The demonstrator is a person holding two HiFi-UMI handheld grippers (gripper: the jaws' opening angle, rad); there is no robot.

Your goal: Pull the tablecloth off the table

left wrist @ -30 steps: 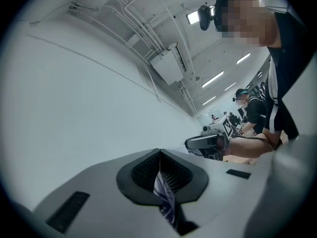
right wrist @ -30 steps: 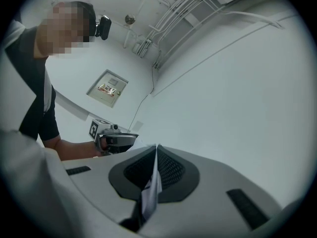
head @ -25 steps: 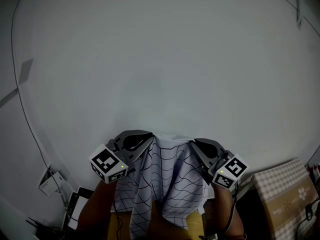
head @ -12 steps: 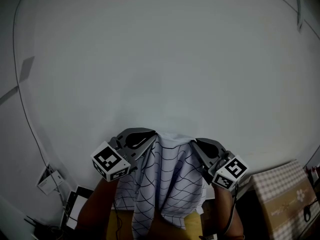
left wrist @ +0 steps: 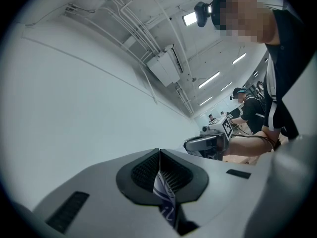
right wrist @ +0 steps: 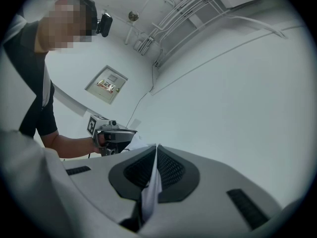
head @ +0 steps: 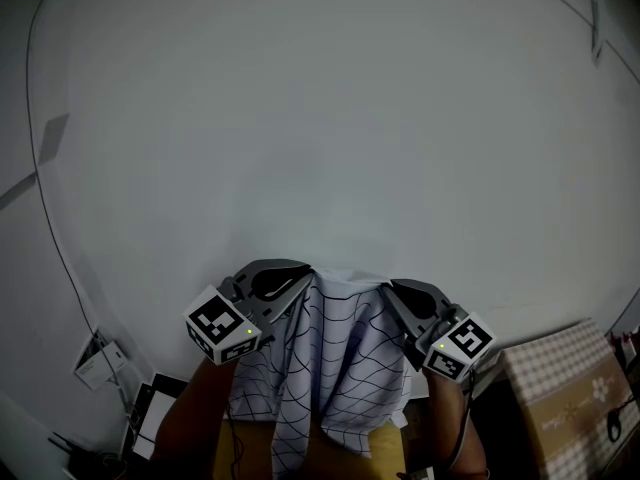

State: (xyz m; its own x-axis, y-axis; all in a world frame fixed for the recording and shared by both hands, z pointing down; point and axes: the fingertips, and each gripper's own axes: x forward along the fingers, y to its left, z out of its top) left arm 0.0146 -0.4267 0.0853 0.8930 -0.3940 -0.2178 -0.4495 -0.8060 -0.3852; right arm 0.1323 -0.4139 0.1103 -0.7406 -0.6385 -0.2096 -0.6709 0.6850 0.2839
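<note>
Cloth hangs between your two grippers. The tablecloth point(head: 330, 368) is white with thin dark wavy lines. It is up in the air in front of the white wall point(head: 320, 118), and its bottom end drops out of the head view.

Your left gripper point(head: 303, 280) pinches the top of the cloth on one side. Its jaws are squeezed together with only the thin cloth between them. Your right gripper point(head: 390, 290) does the same on the other side. The two grippers are near each other, so the cloth sags in soft folds between them.

I think the cloth is mostly off and you are at the last part of the pull. I cannot see the table. A brown patch shows under the cloth, but I cannot tell what it is.

To do this part well, hold tight on both sides. Only a small bit of cloth sits in each pinch, so it could slip out. Move both hands together and at the same height, so one side does not tug harder than the other. Pull smoothly, with no jerks, until the bottom end comes free. Watch the checked box point(head: 570, 378) low on your right, and do not let the cloth drag on it.
</note>
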